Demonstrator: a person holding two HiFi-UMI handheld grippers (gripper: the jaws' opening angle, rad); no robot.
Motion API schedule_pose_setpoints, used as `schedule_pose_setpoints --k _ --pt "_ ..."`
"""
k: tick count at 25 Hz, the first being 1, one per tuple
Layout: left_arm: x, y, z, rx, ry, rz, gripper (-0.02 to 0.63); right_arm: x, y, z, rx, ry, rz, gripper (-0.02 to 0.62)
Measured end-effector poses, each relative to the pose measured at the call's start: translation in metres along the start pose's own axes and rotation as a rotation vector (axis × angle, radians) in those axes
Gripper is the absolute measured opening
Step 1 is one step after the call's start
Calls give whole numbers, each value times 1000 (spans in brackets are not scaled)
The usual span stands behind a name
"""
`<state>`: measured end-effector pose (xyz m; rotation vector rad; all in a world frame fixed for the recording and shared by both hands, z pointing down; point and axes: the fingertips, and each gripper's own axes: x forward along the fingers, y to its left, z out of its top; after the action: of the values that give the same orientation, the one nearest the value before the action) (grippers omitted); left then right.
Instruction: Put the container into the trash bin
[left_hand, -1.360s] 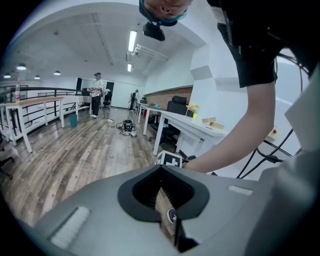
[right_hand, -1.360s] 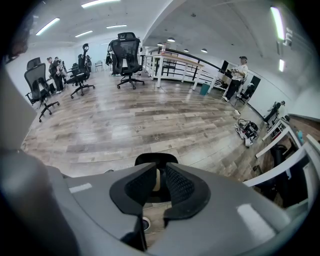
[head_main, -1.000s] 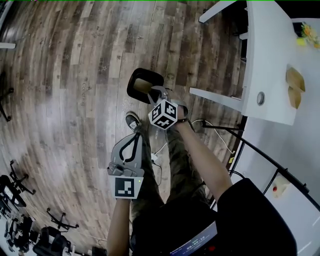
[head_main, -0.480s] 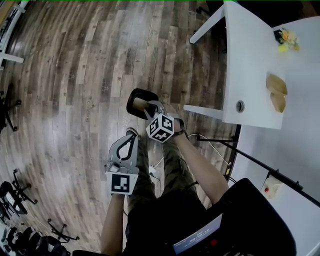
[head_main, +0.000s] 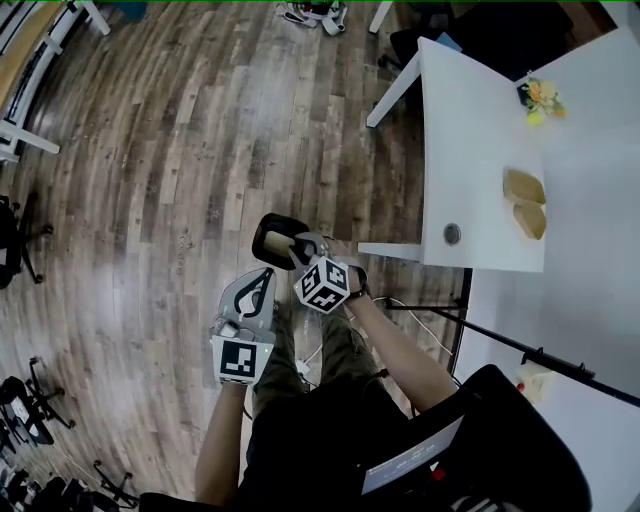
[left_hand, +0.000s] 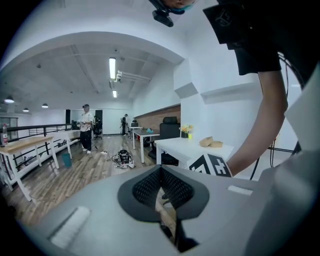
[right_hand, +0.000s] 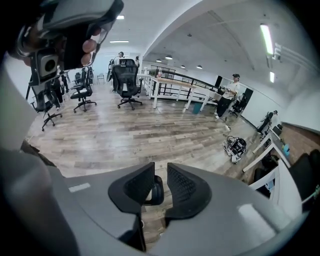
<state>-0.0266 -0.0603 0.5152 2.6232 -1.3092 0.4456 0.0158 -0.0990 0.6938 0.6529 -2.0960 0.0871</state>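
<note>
Tan container (head_main: 283, 243) sat inside the black trash bin (head_main: 262, 231), probably light and crushable, so rim-grab territory; right gripper (head_main: 303, 249) jaws, just narrowing slightly, gaped empty, and left gripper (head_main: 262, 273) jaws were pinched together on nothing.

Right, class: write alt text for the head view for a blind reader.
Looking down, a person holds the right hand-held gripper over a black trash bin on a wood floor, with a brown container inside it. The left hand-held gripper is alongside, and a white desk stands to the right.
</note>
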Motion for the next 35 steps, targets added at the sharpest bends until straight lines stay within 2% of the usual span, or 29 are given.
schedule_pose_setpoints --k 5,11,16,19,24,28,35 --pt "0 1 33 72 -67 9 -2 -34 -4 20 59 -54 3 80" --pt "-3 -1 61 103 -103 31 -2 -88 -23 44 153 -157 -21 81" --pt "-2 -6 84 113 -144 15 -2 -126 -38 68 183 -244 -50 121" --pt "0 -7 95 125 -156 19 -2 -142 -42 80 199 -304 -47 121" --pt "-7 -14 99 137 -174 11 -2 -164 -26 92 184 -401 -30 85" --pt "-10 -9 106 149 -190 26 -2 -173 -19 104 150 -437 -26 64" --pt "-13 -6 112 145 -209 36 -2 -188 -27 116 159 -482 -62 72"
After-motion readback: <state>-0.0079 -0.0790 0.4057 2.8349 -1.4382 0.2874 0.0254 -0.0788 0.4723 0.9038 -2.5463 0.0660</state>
